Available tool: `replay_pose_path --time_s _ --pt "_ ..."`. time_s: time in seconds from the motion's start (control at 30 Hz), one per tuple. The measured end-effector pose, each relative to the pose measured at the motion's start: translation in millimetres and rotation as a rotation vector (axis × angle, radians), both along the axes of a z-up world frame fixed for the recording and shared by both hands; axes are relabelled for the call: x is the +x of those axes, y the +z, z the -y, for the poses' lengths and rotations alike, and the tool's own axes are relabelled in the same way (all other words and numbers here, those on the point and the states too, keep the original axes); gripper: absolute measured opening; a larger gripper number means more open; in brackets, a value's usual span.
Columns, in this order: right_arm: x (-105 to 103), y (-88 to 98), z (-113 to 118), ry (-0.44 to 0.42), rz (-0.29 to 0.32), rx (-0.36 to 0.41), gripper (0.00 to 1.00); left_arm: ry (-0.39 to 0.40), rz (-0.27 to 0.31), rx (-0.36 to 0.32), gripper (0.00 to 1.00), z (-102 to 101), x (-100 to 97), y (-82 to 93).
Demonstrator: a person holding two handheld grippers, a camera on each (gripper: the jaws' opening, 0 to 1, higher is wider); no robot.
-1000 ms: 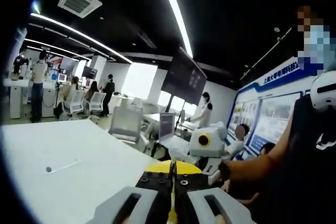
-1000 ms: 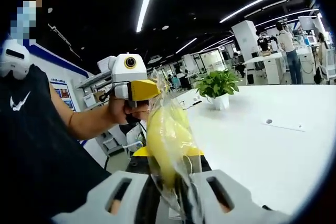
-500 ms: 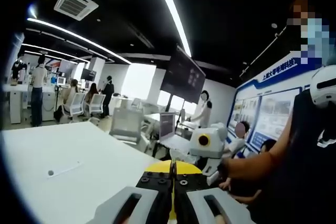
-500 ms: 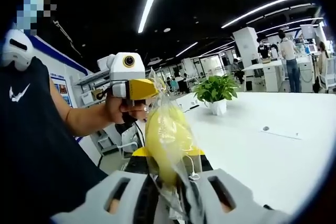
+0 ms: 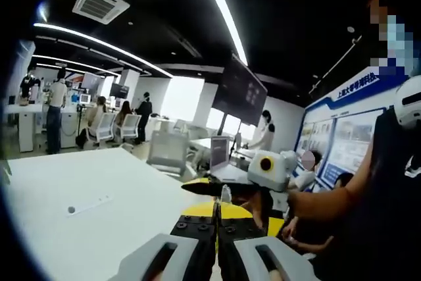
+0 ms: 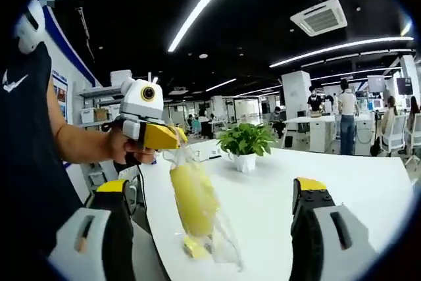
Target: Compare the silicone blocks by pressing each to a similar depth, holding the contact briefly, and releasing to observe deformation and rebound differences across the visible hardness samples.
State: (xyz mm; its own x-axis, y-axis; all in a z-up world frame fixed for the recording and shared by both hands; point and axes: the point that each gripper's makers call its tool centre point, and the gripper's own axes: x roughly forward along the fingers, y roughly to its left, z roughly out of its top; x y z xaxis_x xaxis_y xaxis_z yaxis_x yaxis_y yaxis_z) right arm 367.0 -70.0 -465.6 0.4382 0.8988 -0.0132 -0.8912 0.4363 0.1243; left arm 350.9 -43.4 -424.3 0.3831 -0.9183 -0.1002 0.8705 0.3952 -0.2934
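Note:
A yellow silicone block in a clear plastic bag (image 6: 193,200) hangs over the white table (image 6: 342,182) in the right gripper view. The bag's top is pinched in the yellow jaws of my left gripper (image 6: 166,139), held in a hand at the upper left. My right gripper (image 6: 210,190) stands open, its jaws wide apart on either side of the bag and not touching it. In the left gripper view my left gripper (image 5: 216,212) is shut, and the right gripper (image 5: 227,192) sits just beyond it with its dark jaws spread.
A potted green plant (image 6: 245,141) stands on the table behind the bag. A thin white strip (image 5: 89,203) lies on the white table (image 5: 99,182). Desks, chairs and several people fill the office behind. The person's arm (image 5: 329,205) and dark shirt are at the right.
My right gripper has opened and let go of the bagged yellow block, which now hangs from the left gripper alone. The right gripper has come closer in the left gripper view.

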Motion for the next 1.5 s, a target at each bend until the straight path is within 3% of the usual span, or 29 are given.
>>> replay_pose_path --time_s 0.43,0.77,0.9,1.2,1.5 --pt "1 -2.4 21 -0.04 -0.012 0.005 0.97 -0.013 -0.001 -0.02 0.0 8 0.0 8.3" --pt "2 -24.6 51 -0.129 -0.027 -0.05 0.97 -0.005 -0.011 -0.059 0.0 24 4.6 12.9" --pt "0 -41.5 71 -0.167 -0.038 -0.077 0.97 0.028 -0.046 -0.079 0.0 25 9.1 2.5" --pt "-5 -70.7 100 -0.253 -0.077 -0.052 0.97 0.069 -0.1 -0.108 0.0 29 13.2 -16.2" --pt "-8 -103.5 119 -0.309 -0.114 -0.086 0.97 0.117 -0.181 -0.115 0.0 33 17.5 -67.2"
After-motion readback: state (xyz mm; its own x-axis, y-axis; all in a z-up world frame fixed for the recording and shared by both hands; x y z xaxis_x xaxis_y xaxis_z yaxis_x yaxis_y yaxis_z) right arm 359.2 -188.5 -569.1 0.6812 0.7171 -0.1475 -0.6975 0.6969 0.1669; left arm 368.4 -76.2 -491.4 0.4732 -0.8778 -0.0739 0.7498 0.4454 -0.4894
